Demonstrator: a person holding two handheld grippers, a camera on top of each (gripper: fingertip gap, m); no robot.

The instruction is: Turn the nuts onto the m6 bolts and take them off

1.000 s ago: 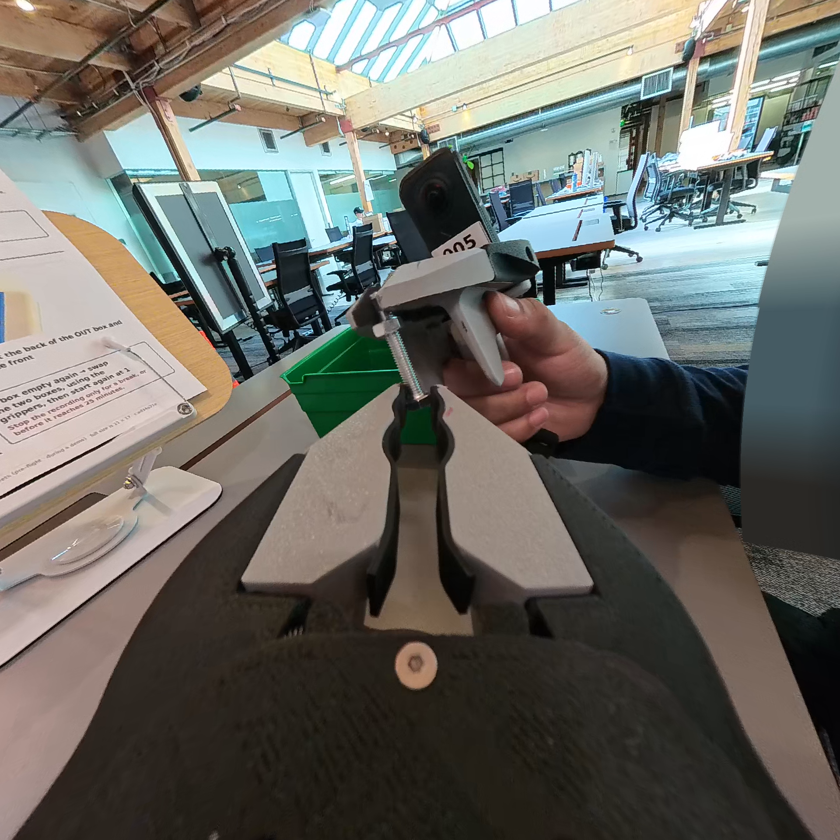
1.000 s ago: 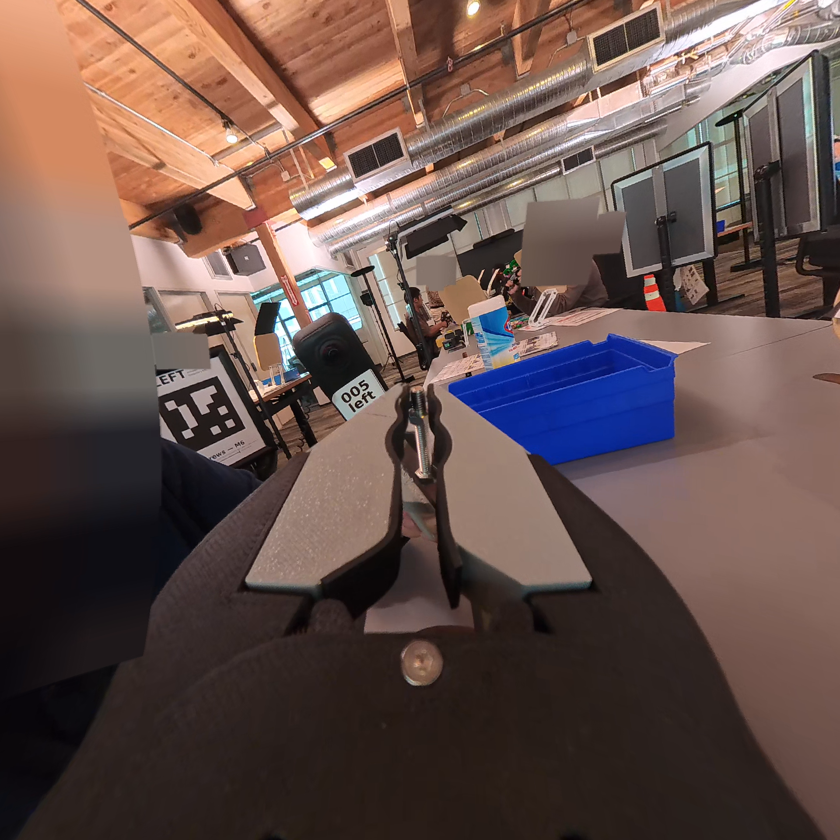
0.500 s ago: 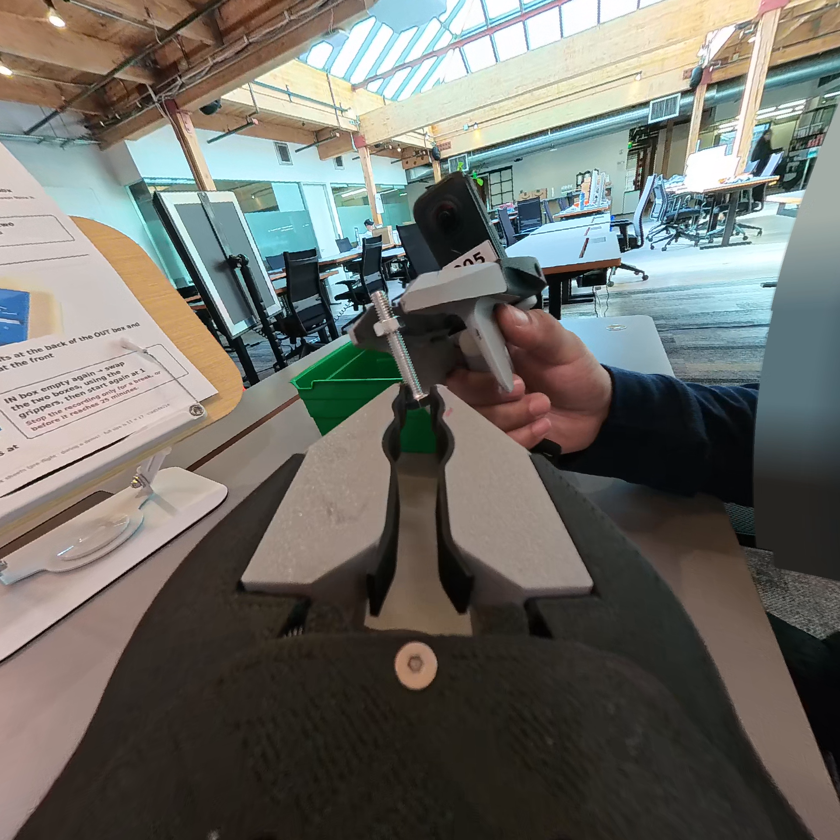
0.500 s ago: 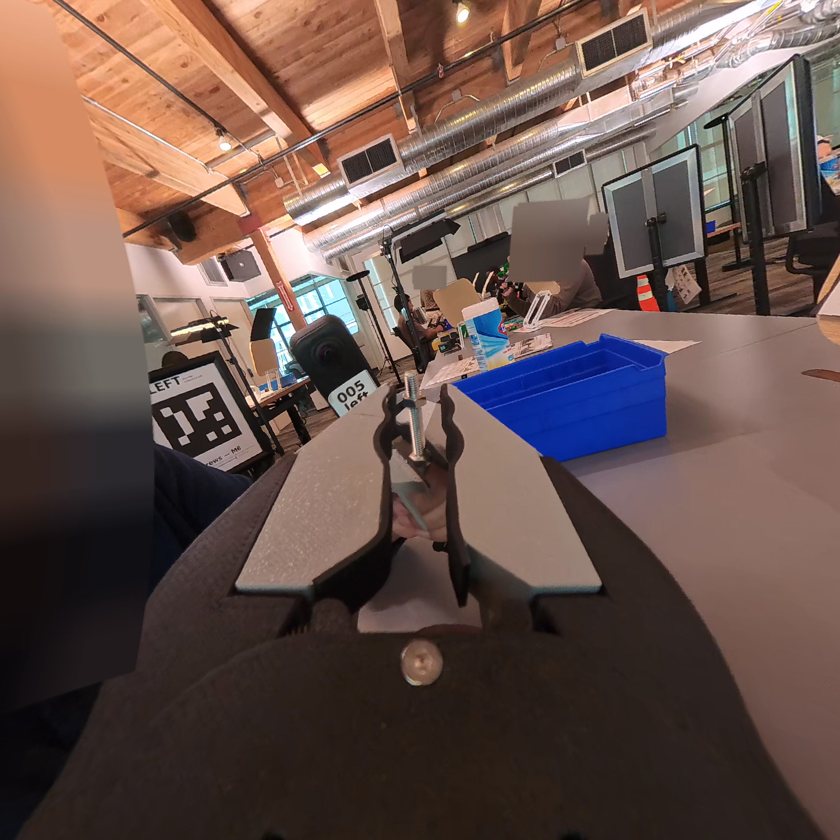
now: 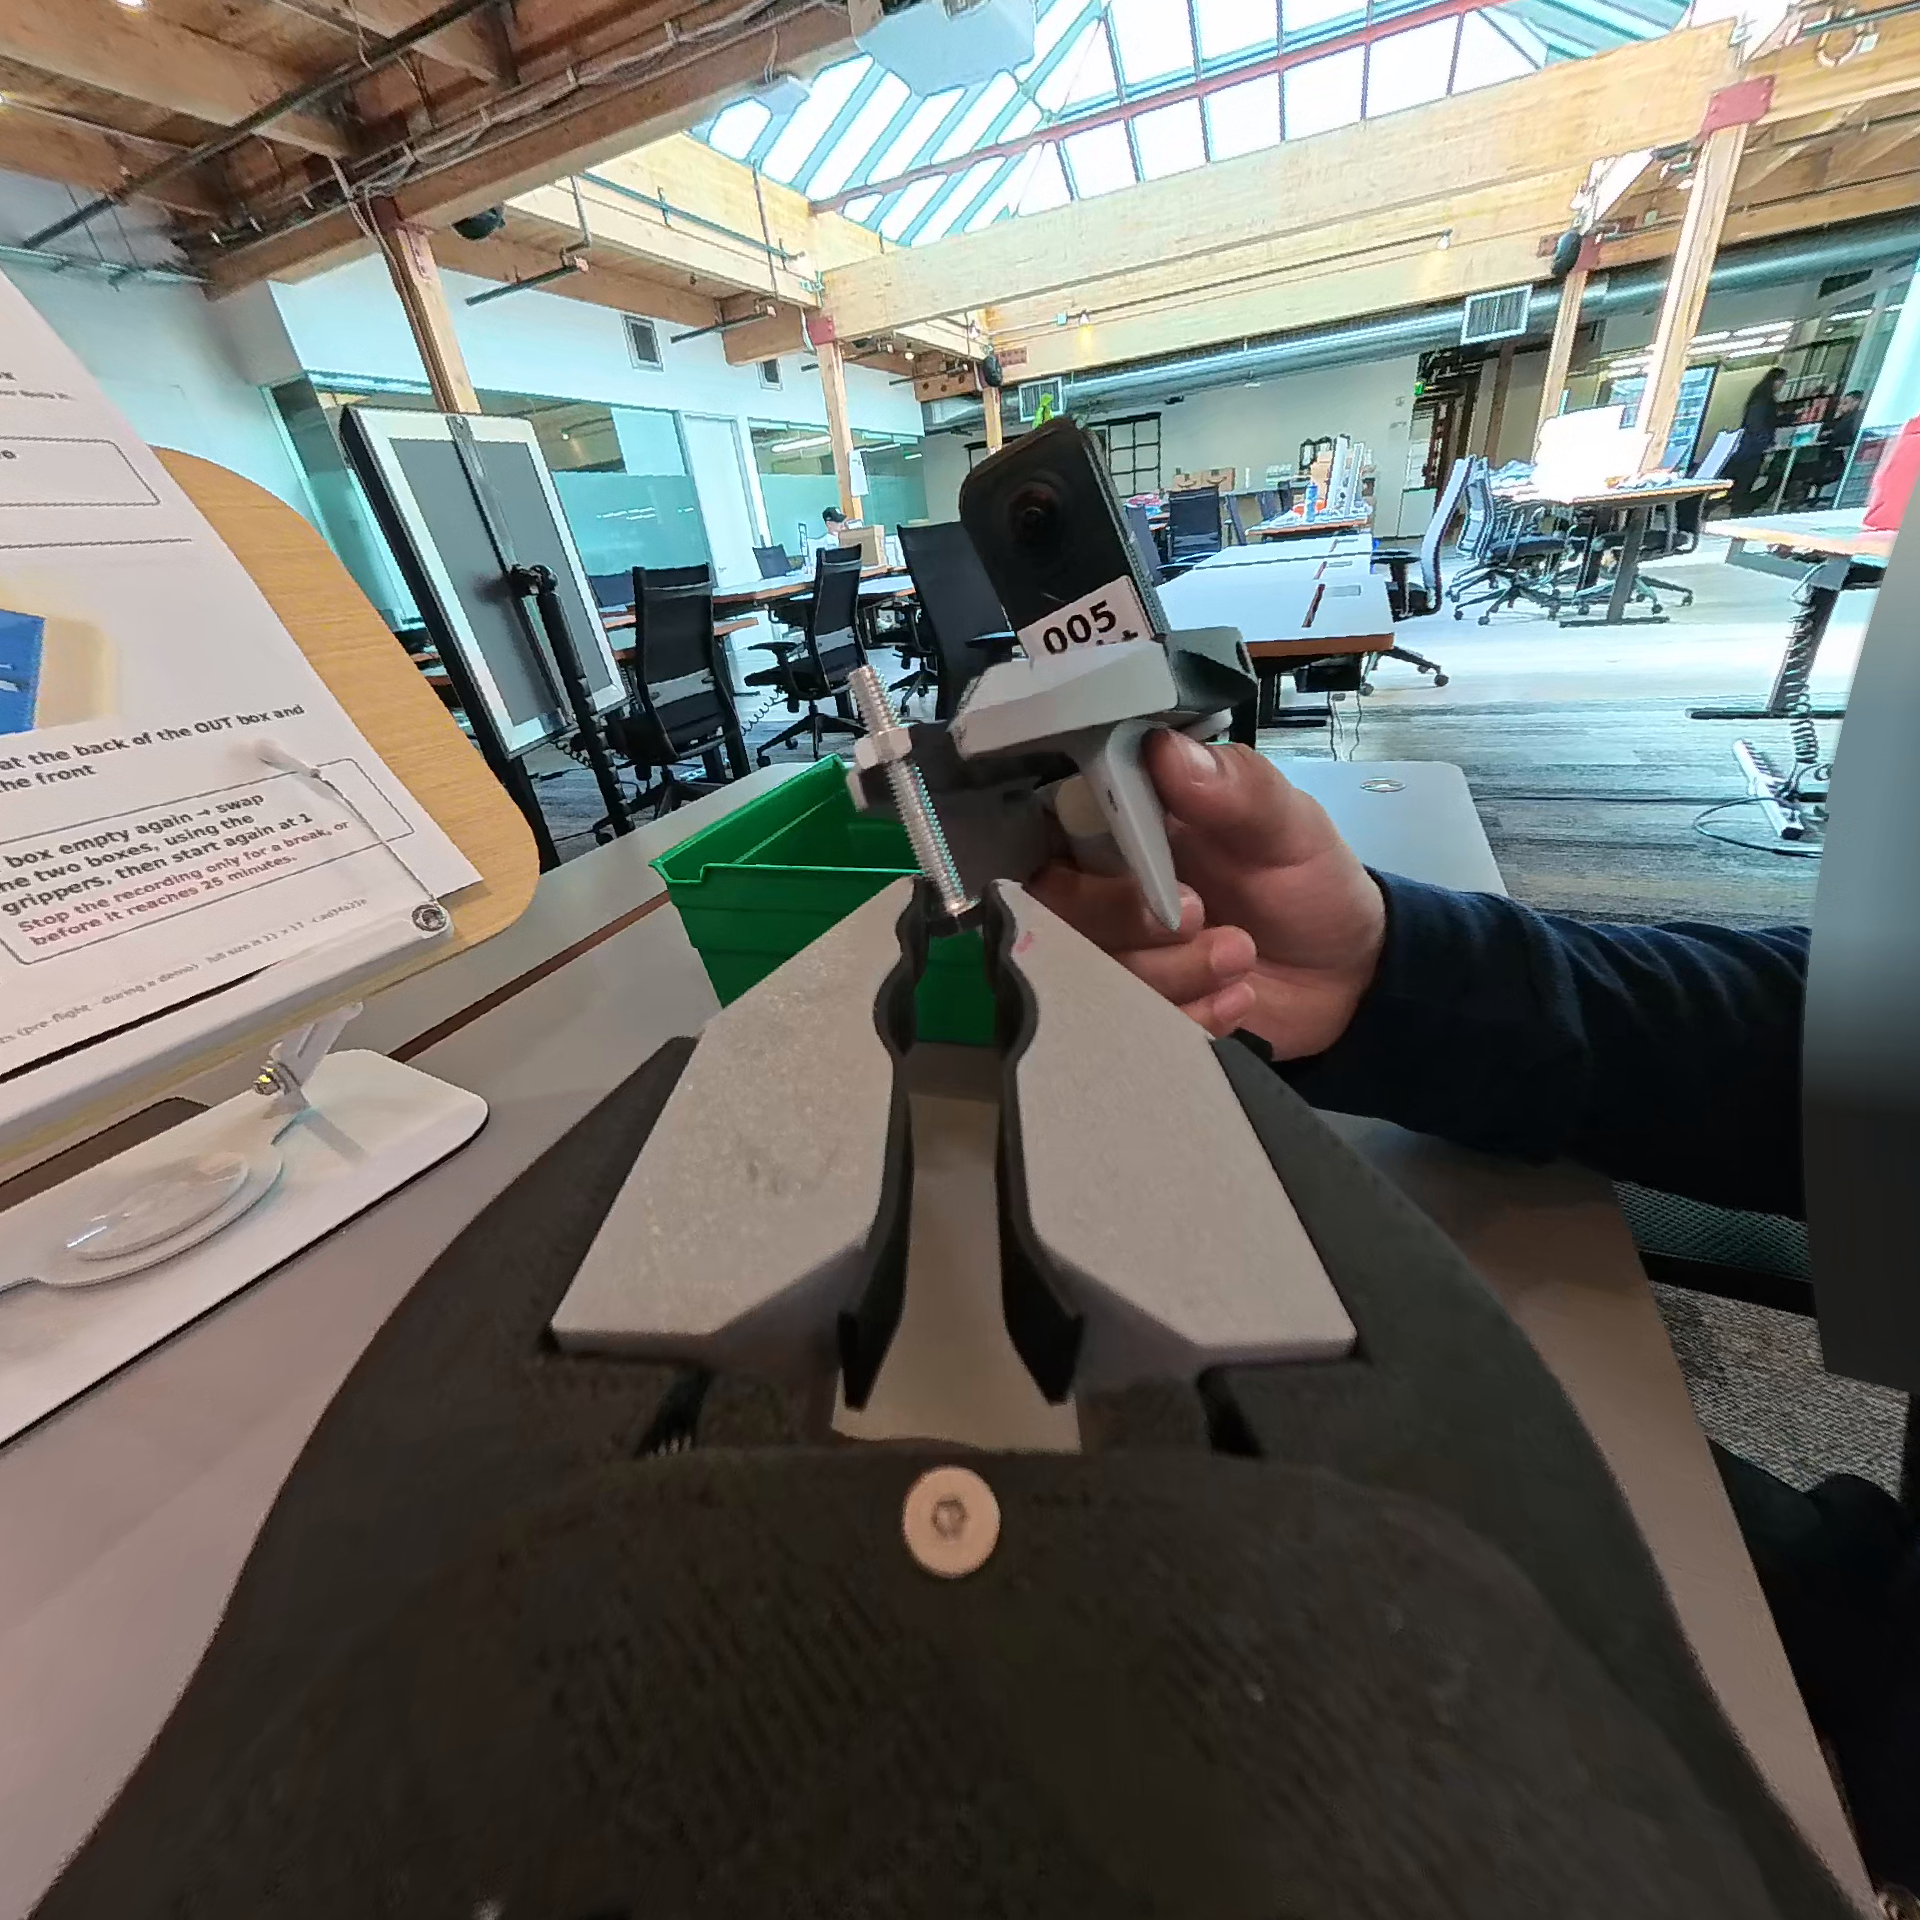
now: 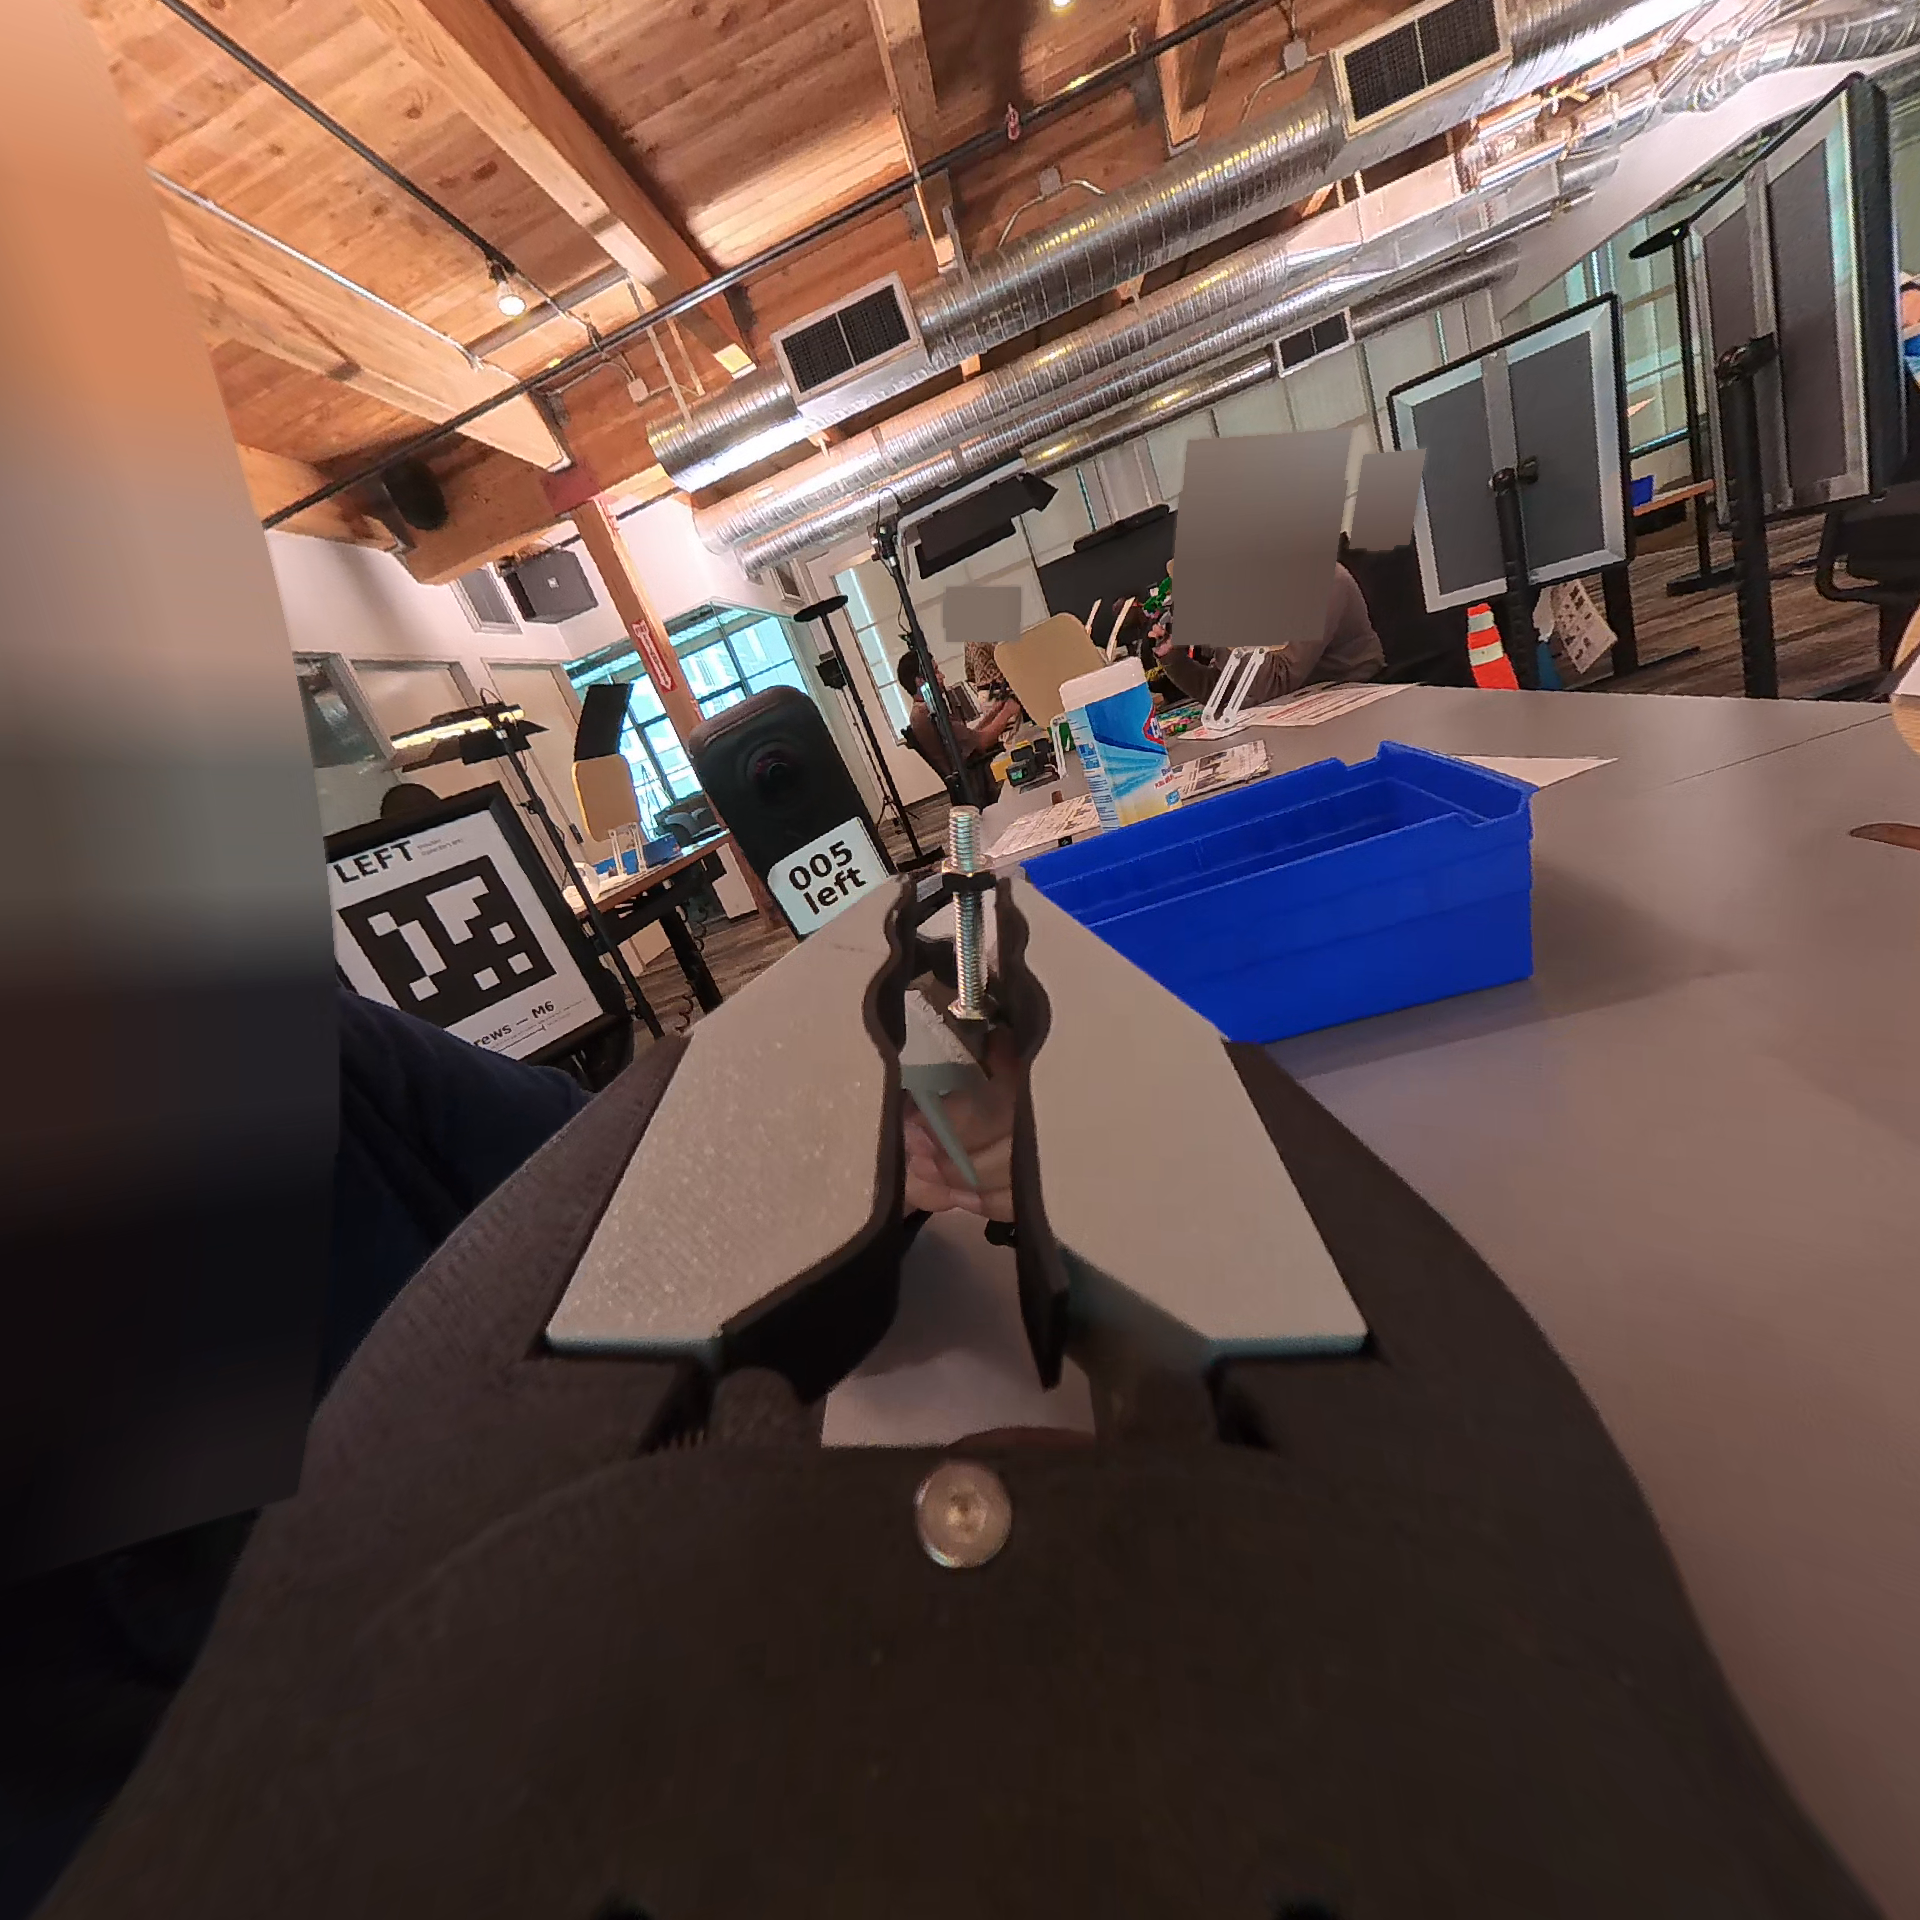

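My left gripper (image 5: 951,914) is shut on the head end of a silver M6 bolt (image 5: 914,810), which tilts up and to the left above the table. My right gripper (image 6: 956,888) is shut on the nut (image 5: 883,746), which sits on the thread with a short length of thread sticking out beyond it. In the right wrist view the bolt (image 6: 968,956) stands upright between my right fingertips, and the nut is mostly hidden by them. A hand (image 5: 1268,883) holds the right gripper.
A green bin (image 5: 769,883) stands on the grey table (image 5: 520,1039) just behind the bolt. A blue bin (image 6: 1330,925) stands to the right in the right wrist view. An instruction sheet on a stand (image 5: 156,779) is at the left. The grippers are tip to tip, or close to it.
More bare thread now sticks out beyond the nut and the right fingertips than one second ago. Both grippers have risen slightly and stay shut.
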